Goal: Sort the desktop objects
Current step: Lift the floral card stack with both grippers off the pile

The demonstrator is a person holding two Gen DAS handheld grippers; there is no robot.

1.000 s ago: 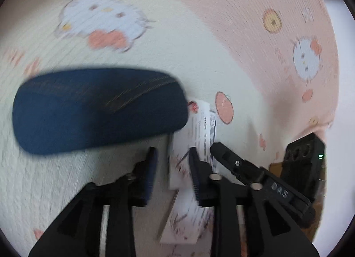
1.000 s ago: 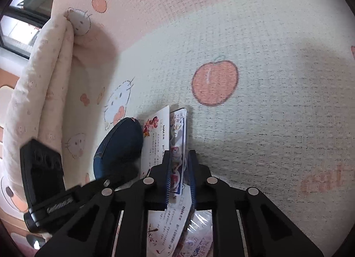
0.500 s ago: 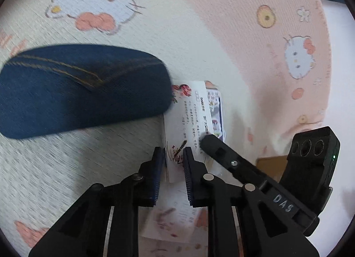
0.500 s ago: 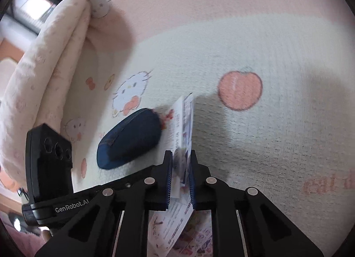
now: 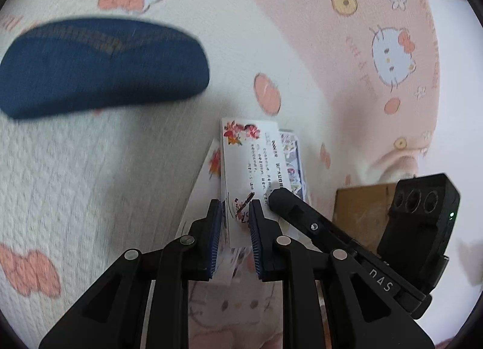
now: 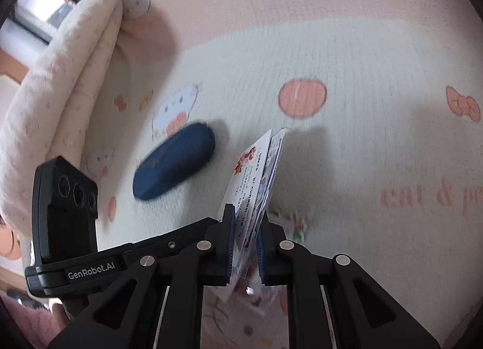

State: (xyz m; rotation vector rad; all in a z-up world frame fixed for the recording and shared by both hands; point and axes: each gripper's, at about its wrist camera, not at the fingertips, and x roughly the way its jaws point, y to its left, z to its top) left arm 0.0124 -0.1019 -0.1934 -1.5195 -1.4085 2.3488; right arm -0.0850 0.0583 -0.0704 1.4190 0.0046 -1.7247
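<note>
In the left wrist view, the left gripper [image 5: 234, 210] has just been closing, and its blue-padded jaws now stand narrow on either side of the lower end of a white card [image 5: 252, 168] printed with red flowers and lines of text; whether the pads actually press the card cannot be told. A second sheet [image 5: 291, 162] with coloured pictures peeks out along the card's right edge, and the dark fingertip of the right gripper [image 5: 279, 195] lies against that side of the stack. The cards are held above a cream and pink blanket [image 5: 120, 186] patterned with cartoon cats and bows. A dark blue denim case [image 5: 99, 65] lies on the blanket up and to the left, well apart from the cards (it is blurred). A brown box [image 5: 360, 210] shows at the right. In the right wrist view, the right gripper [image 6: 245, 225] is clamped on the same stack, the card [image 6: 250, 174] and the picture sheet [image 6: 273, 162] standing on edge between its pads and fanning upward. The denim case [image 6: 173, 165] rests on the blanket [image 6: 362, 47] to the left, near the cards but not touching.
</note>
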